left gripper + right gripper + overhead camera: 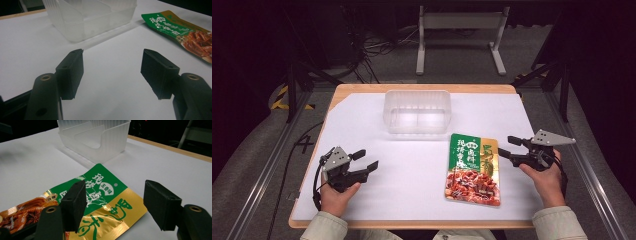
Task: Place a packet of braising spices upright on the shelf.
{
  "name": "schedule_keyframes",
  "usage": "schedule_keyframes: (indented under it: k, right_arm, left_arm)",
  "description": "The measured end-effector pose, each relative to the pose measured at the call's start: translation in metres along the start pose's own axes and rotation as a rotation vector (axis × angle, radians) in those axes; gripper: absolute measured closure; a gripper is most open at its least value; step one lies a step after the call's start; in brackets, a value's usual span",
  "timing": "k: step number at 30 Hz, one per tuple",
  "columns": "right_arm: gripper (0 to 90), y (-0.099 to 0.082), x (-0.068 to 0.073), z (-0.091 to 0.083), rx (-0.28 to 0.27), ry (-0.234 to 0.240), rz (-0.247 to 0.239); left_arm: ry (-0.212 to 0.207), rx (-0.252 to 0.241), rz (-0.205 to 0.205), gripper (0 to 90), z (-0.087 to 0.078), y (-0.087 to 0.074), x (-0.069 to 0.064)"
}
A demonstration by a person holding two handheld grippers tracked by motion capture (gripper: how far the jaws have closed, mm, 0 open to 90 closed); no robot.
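This looks like a lab or recording room, not a home. The wooden surface is covered by a white sheet and stands on grey carpet among metal frame rails. Loose cables, a white metal stand and dark surroundings lie behind it.

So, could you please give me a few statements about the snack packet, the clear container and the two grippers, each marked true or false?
1. The snack packet lies flat on the table. True.
2. The clear container holds the packet. False: the packet lies on the white sheet, apart from it.
3. The right gripper stands open beside the packet. True.
4. The left gripper is shut on the container. False: its jaws are open with nothing between them.
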State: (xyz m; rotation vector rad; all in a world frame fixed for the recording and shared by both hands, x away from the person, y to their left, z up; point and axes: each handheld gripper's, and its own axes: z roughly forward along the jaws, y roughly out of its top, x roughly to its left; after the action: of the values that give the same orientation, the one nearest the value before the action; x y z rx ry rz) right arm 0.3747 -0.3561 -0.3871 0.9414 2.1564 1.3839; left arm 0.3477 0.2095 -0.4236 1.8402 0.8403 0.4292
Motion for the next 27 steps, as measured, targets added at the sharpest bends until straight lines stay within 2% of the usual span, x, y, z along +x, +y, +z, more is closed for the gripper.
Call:
schedule_keyframes:
  k: [3, 6, 13, 14, 19, 21, 25, 27]
  right_arm:
    - [31.9, 0.002, -0.001, 0.002, 0.009, 0.011, 0.015]
    - [29.3, 0.005, -0.001, 0.004, 0.033, 0.011, 0.000]
    - [26.0, 0.011, -0.006, 0.010, 0.060, 0.030, 0.029]
    - [24.3, 0.015, -0.009, 0.015, 0.078, 0.037, 0.054]
    - [24.3, 0.022, -0.013, 0.028, 0.112, 0.023, 0.049]
    - [24.1, 0.021, -0.015, 0.033, 0.118, 0.023, 0.054]
    - [22.2, 0.015, -0.024, 0.048, 0.169, 0.017, 0.095]
    - [21.7, 0.013, -0.026, 0.054, 0.187, 0.005, 0.085]
  left_arm:
    - [0.003, -0.004, 0.003, 35.7, 0.001, 0.000, -0.001]
    - [0.003, -0.006, -0.001, 35.7, 0.000, 0.000, -0.001]
    - [0.003, -0.003, -0.010, 35.7, 0.000, -0.001, 0.000]
    - [0.010, 0.001, -0.001, 35.7, 0.000, -0.001, 0.000]
    - [0.009, 0.007, -0.005, 35.7, -0.001, -0.002, -0.001]
    - [0.014, 0.009, -0.013, 35.7, -0.003, -0.004, -0.001]
    - [0.025, 0.010, -0.017, 35.7, -0.007, -0.006, -0.001]
    - [0.027, 0.009, -0.025, 35.7, -0.010, -0.008, -0.001]
